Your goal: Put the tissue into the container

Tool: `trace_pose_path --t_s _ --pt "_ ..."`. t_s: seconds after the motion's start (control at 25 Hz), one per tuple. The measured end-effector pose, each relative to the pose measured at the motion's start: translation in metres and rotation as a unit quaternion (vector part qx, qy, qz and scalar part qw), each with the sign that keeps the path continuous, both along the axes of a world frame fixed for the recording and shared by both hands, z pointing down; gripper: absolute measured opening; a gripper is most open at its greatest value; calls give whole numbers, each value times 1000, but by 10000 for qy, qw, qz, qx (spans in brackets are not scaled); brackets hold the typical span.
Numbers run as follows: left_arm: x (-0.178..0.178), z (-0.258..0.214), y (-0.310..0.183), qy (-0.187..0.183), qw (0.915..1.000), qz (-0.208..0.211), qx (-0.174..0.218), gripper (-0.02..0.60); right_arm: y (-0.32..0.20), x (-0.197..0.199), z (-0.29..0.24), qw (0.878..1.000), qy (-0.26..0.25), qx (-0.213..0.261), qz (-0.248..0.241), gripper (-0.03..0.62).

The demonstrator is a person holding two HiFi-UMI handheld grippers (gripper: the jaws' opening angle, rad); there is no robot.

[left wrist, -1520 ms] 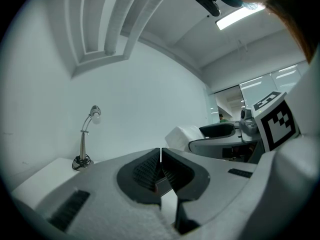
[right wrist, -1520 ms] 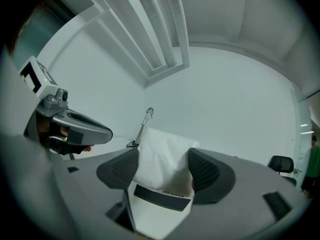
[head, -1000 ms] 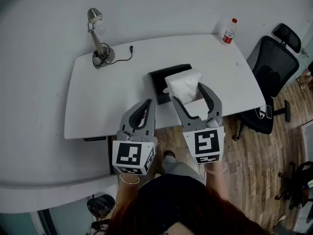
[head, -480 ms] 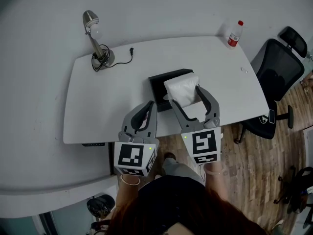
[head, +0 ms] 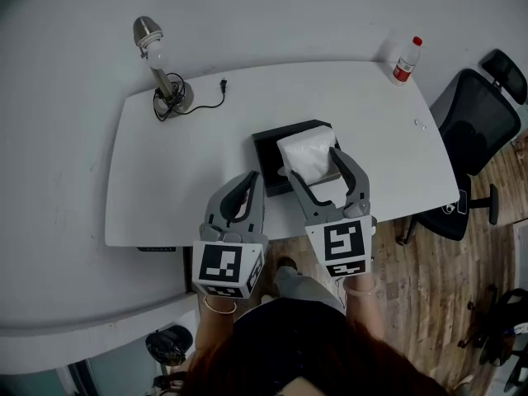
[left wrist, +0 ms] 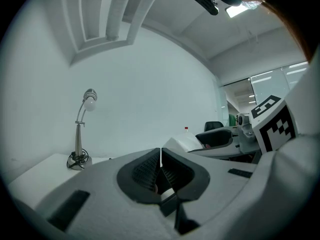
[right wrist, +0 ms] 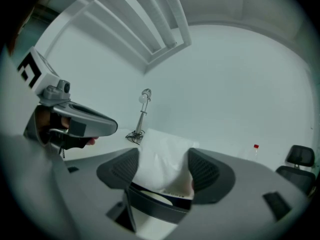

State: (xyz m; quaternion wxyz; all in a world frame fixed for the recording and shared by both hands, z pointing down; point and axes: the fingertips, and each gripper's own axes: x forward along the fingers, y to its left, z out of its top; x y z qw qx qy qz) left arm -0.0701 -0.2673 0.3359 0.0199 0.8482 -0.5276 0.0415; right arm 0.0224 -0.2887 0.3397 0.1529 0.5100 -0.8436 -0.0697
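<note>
A white table [head: 165, 163] carries a black container [head: 268, 143] near its front edge. The right gripper [head: 315, 163] pinches the white tissue [head: 308, 151] between its jaws – the tissue is right over the container. The left gripper [head: 252, 178] is beside it, jaws pressed together on nothing. A desk lamp [head: 157, 64] and a small bottle [head: 404, 60] stand at the far corners.

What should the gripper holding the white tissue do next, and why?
Probably lower the right gripper a little and open it. Its jaws grip the tissue, which is over the black container, so letting go should drop it in.
</note>
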Motion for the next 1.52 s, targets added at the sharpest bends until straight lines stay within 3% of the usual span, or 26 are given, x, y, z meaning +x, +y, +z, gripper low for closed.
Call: trace_pose_path --t_s 1.52 --pt "11 45 -57 32 9985 -2 -554 29 -59 0 82 9898 255 -1401 -105 330"
